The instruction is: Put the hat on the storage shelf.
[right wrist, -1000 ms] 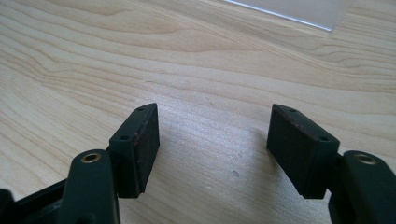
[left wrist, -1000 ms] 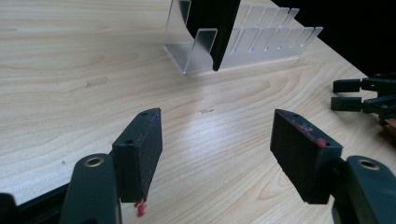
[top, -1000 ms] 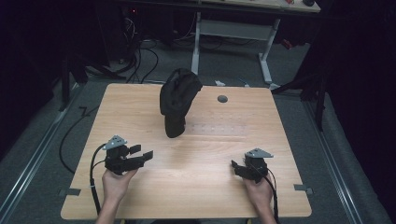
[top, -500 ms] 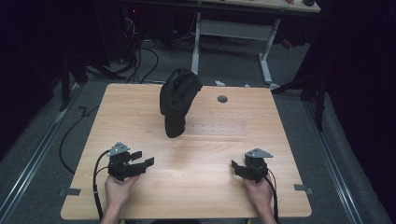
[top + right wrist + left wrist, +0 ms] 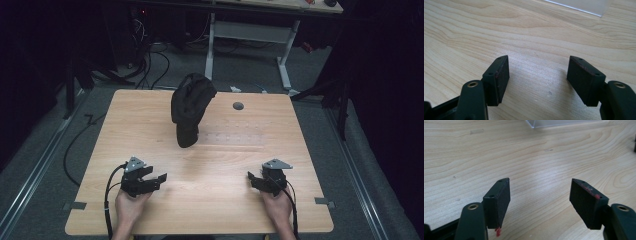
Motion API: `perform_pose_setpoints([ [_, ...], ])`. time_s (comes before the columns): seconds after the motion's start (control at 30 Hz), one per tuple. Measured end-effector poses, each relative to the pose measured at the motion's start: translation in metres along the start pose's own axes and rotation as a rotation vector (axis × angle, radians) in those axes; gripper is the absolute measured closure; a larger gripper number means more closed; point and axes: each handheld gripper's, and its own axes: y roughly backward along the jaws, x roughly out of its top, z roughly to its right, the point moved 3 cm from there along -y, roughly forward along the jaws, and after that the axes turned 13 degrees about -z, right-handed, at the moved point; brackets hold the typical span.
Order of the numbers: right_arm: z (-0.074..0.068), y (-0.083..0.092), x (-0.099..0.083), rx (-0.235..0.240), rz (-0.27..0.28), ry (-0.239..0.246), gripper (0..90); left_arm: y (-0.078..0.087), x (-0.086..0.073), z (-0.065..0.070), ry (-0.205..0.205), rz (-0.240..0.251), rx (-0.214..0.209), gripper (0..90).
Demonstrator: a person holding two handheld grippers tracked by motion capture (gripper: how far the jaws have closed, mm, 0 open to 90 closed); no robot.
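Two hand-held grippers sit low over the bench's near edge — the left hand-held gripper [image 5: 159, 179] toward the near-left corner, the right hand-held gripper [image 5: 252, 178] toward the near-right corner, well apart from each other. Both have their jaws spread wide with nothing between the pads; in each gripper view bare wood grain of the bench [image 5: 529, 157] shows through the gap. A black cap [image 5: 190, 107] rests on a dark stand near the middle of the far edge, its bulk leaning toward the far-right side. It lies well beyond both grippers — farther in from the near edge, roughly between them across the bench, a little closer to the left one. A small grey disc [image 5: 238, 106] is set in the bench just right of the cap, apart from it.
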Motion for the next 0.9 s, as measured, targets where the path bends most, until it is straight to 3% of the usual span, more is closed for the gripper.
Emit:
perform_pose_setpoints([
  [0.5,0.0,0.0,0.0,0.0,0.0,0.0,34.5,-0.019,-0.007,0.002,-0.051,-0.037,0.126,32.1],
  [0.67,0.0,0.0,0.0,0.0,0.0,0.0,34.6,-0.024,-0.008,0.008,-0.099,-0.055,0.184,29.2],
  [0.9,0.0,0.0,0.0,0.0,0.0,0.0,34.6,-0.024,-0.007,0.008,-0.087,-0.059,0.185,24.8],
])
